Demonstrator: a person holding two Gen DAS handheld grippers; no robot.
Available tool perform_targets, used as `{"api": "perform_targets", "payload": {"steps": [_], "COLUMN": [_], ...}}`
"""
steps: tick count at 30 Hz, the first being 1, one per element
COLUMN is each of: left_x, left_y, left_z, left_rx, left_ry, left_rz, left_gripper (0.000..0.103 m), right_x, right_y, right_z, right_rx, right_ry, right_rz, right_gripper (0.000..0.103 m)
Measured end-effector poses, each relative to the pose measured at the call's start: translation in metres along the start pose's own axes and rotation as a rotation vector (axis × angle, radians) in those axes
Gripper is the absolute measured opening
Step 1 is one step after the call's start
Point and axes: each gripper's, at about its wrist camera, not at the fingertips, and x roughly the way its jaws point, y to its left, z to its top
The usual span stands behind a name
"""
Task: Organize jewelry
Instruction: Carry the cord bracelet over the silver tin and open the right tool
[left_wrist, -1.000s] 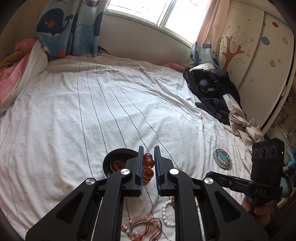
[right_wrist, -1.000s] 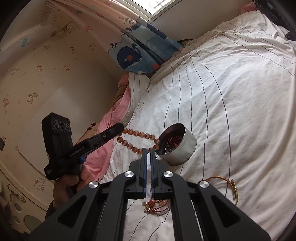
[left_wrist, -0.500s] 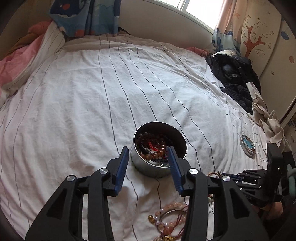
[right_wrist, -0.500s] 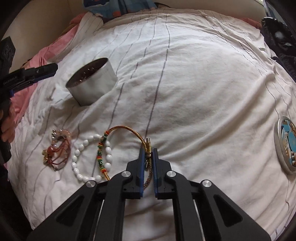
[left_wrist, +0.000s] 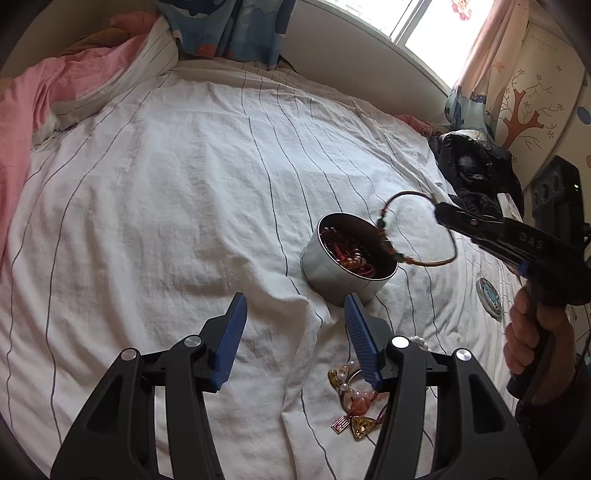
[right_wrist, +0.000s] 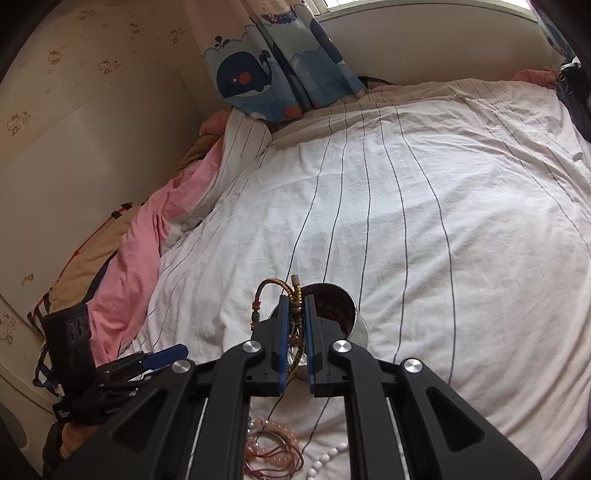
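A round metal tin (left_wrist: 334, 275) with red and amber beads inside stands on the striped white bed sheet. My right gripper (right_wrist: 295, 301) is shut on a braided gold cord bracelet (right_wrist: 295, 295). In the left wrist view the bracelet (left_wrist: 419, 262) hangs from the right gripper (left_wrist: 441, 214) over the tin's right rim. My left gripper (left_wrist: 291, 317) is open and empty, low over the sheet just in front of the tin. A pink bead bracelet with charms (left_wrist: 354, 402) and a white pearl bracelet (left_wrist: 419, 341) lie on the sheet by the left gripper's right finger.
The tin's round lid (left_wrist: 489, 297) lies on the sheet at the right. Dark clothes (left_wrist: 472, 166) are piled at the bed's right edge. A pink quilt (right_wrist: 136, 236) is bunched along the left side. The tin also shows behind the right gripper's fingers (right_wrist: 351, 314).
My right gripper has lifted the gold cord bracelet off the sheet and carried it over the tin. My left gripper, open since dropping the amber beads into the tin, has drawn back left.
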Motion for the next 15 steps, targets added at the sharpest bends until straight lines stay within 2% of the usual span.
{"api": "perform_targets", "payload": {"steps": [1, 2, 3, 4, 7, 10, 12, 14, 15], "left_x": [0.001, 0.002, 0.003, 0.004, 0.003, -0.006, -0.013, -0.017, -0.018], "left_y": [-0.001, -0.002, -0.003, -0.005, -0.013, -0.021, -0.029, -0.037, -0.042], "left_z": [-0.001, -0.001, -0.003, -0.004, -0.011, -0.029, -0.045, -0.058, -0.064], "left_rx": [0.006, 0.010, 0.013, 0.017, 0.041, 0.042, 0.047, 0.063, 0.077], "left_ry": [0.002, 0.007, 0.013, 0.019, 0.015, -0.023, -0.060, -0.087, -0.093], "left_rz": [0.001, 0.002, 0.003, 0.007, 0.028, 0.074, 0.105, 0.148, 0.156], "left_gripper": [0.054, 0.054, 0.054, 0.054, 0.055, 0.058, 0.064, 0.069, 0.070], "right_x": [0.016, 0.029, 0.037, 0.036, 0.007, -0.030, -0.051, -0.066, -0.072], "right_y": [-0.003, -0.006, -0.008, -0.009, -0.007, -0.006, -0.009, -0.017, -0.023], "right_z": [-0.002, -0.005, -0.008, -0.012, -0.026, -0.052, -0.079, -0.106, -0.121], "right_rx": [0.009, 0.011, 0.004, 0.001, -0.008, -0.033, -0.040, -0.018, 0.005], "right_ry": [0.038, 0.072, 0.079, 0.065, -0.010, -0.074, -0.108, -0.128, -0.129], "right_rz": [-0.011, -0.037, -0.076, -0.104, -0.125, -0.164, -0.220, -0.265, -0.285], "right_gripper": [0.009, 0.015, 0.030, 0.033, 0.033, 0.034, 0.050, 0.057, 0.057]}}
